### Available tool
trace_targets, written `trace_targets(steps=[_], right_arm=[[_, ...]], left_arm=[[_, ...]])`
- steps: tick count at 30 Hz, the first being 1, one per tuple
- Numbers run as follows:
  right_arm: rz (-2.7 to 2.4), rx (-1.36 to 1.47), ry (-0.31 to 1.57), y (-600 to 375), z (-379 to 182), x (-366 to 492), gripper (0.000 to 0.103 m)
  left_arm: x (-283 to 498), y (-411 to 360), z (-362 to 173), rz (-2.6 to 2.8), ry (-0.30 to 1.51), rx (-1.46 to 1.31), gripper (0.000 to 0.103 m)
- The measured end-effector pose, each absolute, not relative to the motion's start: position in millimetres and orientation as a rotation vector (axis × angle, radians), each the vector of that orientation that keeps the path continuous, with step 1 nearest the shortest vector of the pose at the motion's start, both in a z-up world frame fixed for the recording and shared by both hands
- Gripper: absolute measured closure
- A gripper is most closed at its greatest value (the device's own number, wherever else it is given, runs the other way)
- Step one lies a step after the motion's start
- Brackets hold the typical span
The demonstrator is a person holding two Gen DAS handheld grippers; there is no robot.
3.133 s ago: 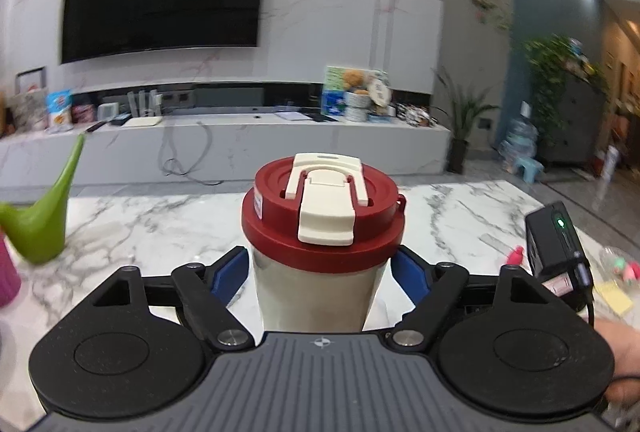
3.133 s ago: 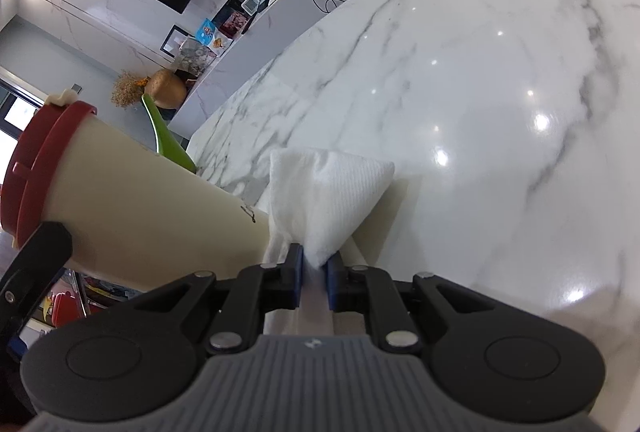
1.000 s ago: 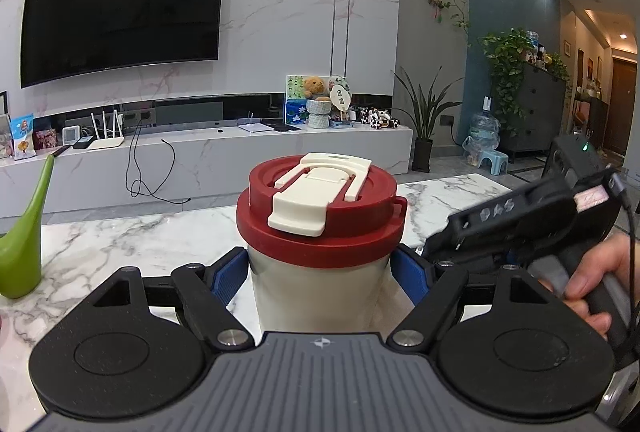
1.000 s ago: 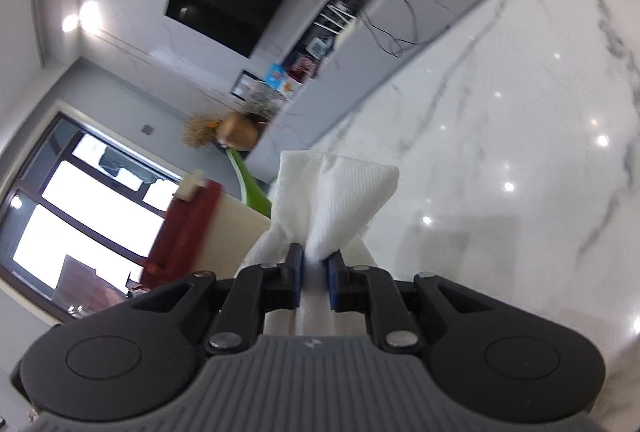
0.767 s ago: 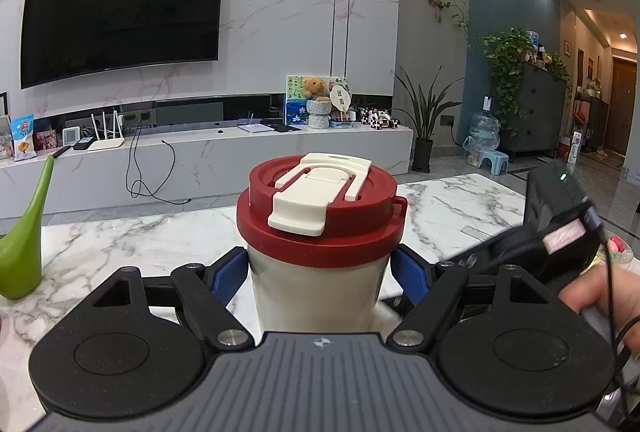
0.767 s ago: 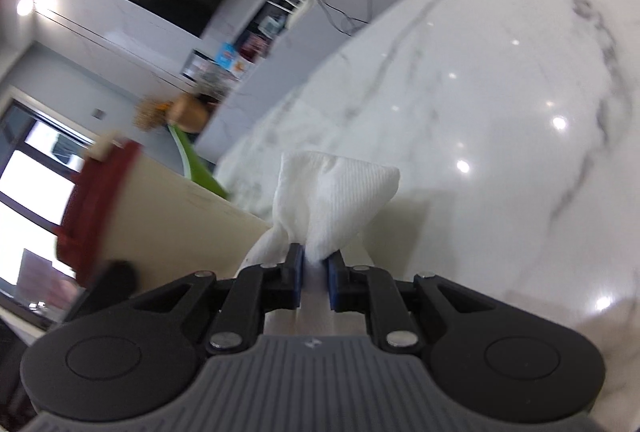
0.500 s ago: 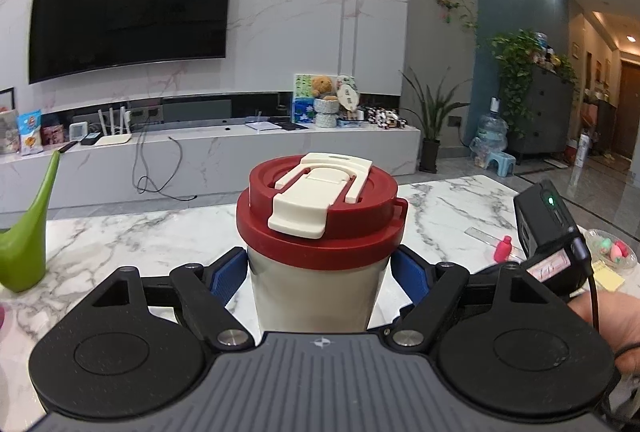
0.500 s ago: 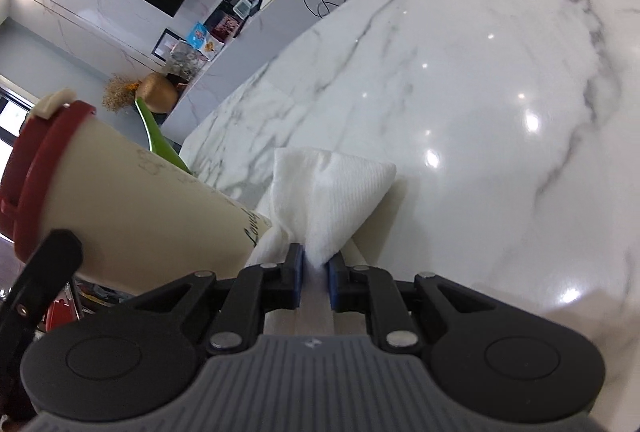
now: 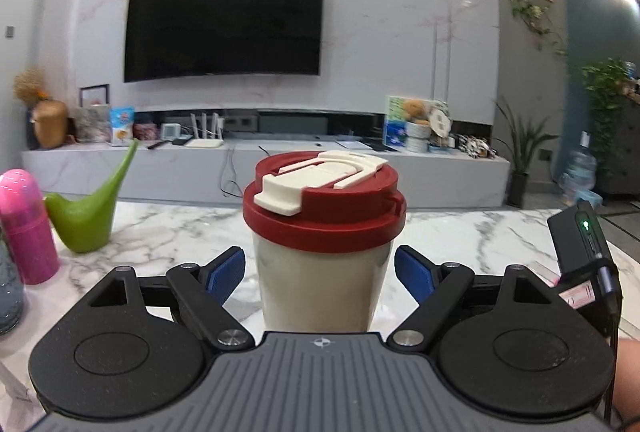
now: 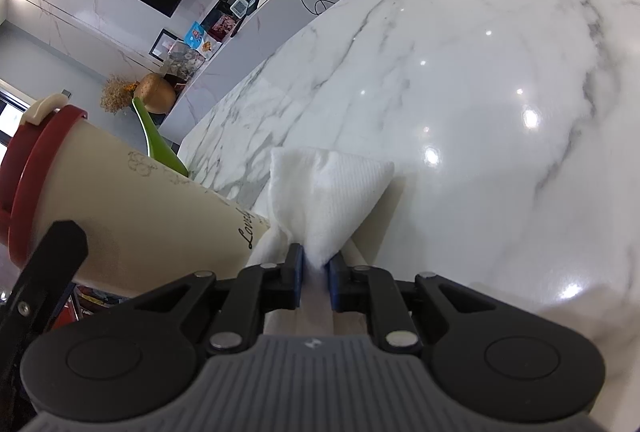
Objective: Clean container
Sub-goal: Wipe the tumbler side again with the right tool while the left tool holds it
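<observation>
Now the left gripper (image 9: 320, 274) has let go of the cup: half a second ago its blue pads (image 9: 224, 274) pressed the sides, and now they stand wide apart with a gap on each side. The cream cup (image 9: 322, 288) with the red lid (image 9: 326, 210) sits right between those jaws, standing up tall, so its long way runs up and down. It looks like it rests on the marble table (image 9: 168, 232). The right gripper (image 10: 316, 274) is squeezed tight on a folded white paper towel (image 10: 332, 188), which sticks out past its jaws. From the right jaws, the cup (image 10: 140, 208) lies just to the left, and the towel's edge touches the cup near its bottom. The left gripper is nearer the cup, but the right one has the towel, so I think it should rub sideways up the cup. Farther off stand a green watering can (image 9: 86, 220) and a pink bottle (image 9: 26, 228).
</observation>
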State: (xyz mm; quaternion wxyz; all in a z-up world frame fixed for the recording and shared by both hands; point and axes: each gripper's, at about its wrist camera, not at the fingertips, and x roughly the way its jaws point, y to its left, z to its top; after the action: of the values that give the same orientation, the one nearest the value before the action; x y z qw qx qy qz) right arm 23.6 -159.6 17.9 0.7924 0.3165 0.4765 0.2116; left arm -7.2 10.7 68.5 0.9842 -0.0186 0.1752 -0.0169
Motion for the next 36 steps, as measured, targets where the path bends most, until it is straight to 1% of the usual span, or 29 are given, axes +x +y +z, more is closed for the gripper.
trace_targets(steps=[5,15,21,30,32,36], right_arm=[[0.454,0.681,1.023,-159.4,17.1,20.5,0.086],[0.479,0.681,0.995,-167.5,26.7,20.3,0.089],[0.516,0.739,0.880,-193.3,51.0,20.2,0.089],[0.685,0.941,0.601,-224.3,87.0,12.0,0.089],[0.726,0.946,0.581,-221.3,91.6,10.0,0.089],[0.746,0.922,0.603,-210.3,92.1,8.4,0.088]], left_arm=[[-3.2,9.4,70.6,-0.013,0.350,-0.038,0.027],[-7.4,22.2,71.5,-0.169,0.348,0.015,0.029],[1.3,39.3,77.0,-0.295,0.389,0.046,0.029],[3.6,42.9,78.1,-0.353,0.424,0.064,0.030],[3.0,43.5,79.3,-0.354,0.425,0.063,0.030],[0.7,39.9,82.6,-0.350,0.427,0.062,0.030]])
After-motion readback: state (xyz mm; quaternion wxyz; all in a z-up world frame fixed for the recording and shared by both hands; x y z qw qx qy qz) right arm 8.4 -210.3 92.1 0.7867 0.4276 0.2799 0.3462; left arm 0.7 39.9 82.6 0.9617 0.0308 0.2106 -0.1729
